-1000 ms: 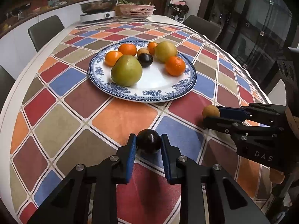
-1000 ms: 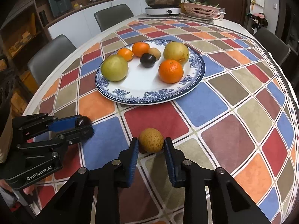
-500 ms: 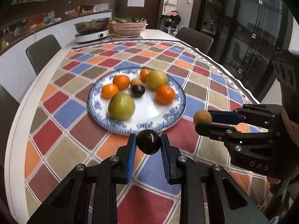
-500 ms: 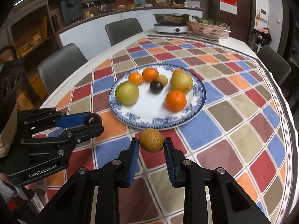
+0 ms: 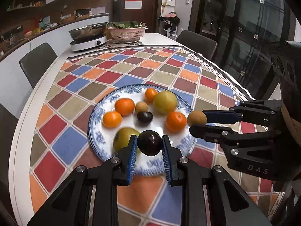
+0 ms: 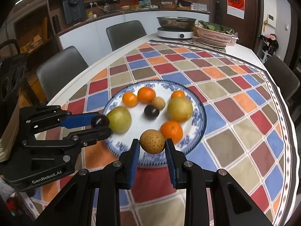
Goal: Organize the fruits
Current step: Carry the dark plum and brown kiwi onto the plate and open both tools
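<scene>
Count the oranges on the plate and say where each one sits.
4. On the plate: far left orange; far middle orange; far orange, partly behind the right green fruit; near right orange. None looks fully hidden.

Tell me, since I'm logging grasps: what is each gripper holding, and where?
Left gripper pinches a dark plum by its sides; right gripper pinches a speckled brown fruit likewise.
</scene>
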